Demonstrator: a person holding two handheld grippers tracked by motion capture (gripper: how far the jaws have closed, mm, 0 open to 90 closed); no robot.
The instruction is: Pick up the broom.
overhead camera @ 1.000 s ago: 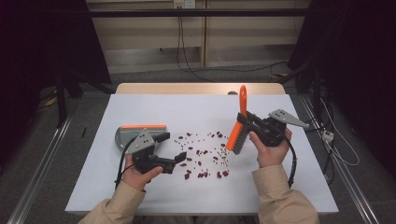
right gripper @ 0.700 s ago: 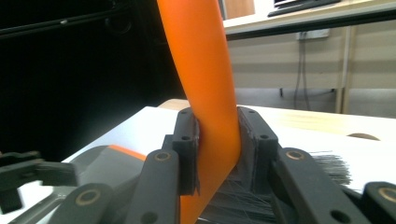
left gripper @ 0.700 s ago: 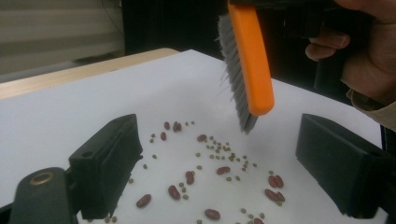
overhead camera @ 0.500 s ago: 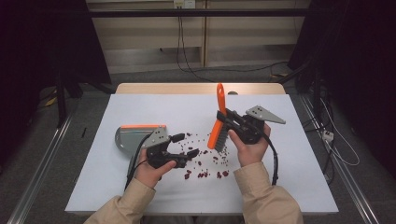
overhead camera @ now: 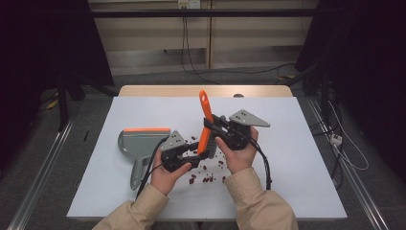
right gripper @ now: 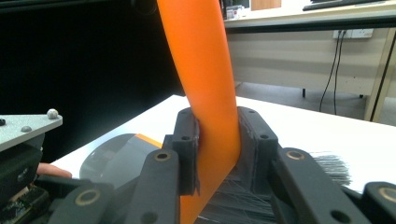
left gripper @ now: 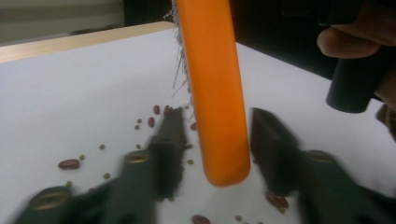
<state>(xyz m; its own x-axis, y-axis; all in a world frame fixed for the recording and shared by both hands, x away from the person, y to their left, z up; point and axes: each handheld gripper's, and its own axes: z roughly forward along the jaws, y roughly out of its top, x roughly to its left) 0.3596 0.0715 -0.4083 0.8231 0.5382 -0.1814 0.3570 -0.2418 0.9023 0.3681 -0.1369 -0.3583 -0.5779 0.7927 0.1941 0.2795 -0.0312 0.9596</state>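
Evidently the two hands had come together. A second before, the right tongs (overhead camera: 209, 125) carried the orange brush (overhead camera: 205, 108) well out to their own side, far from the left tongs (overhead camera: 194, 155), which stood wide over the scattered beans (overhead camera: 208, 179). At this moment the brush stood tilted directly in front of the left tongs. Its handle rose above the right tongs and its bristled lower end hung between the left pair's jaws.

The right tongs were clamped tight on the brush's handle, a pad on either side of it. The left tongs' jaws had just been closing and were drawn in narrow about the brush's lower end. They looked to be pressing it, though blur made the contact hard to confirm.

I judged this a hand-over or a re-grip, so no sweeping had begun. The beans lay loose on the white table (overhead camera: 297, 158) beneath and just beyond both pairs of tongs. The grey dustpan (overhead camera: 139, 141) with its orange lip lay untouched behind the left tongs, on the side away from the right.

No brand, label or legible writing could be made out anywhere.
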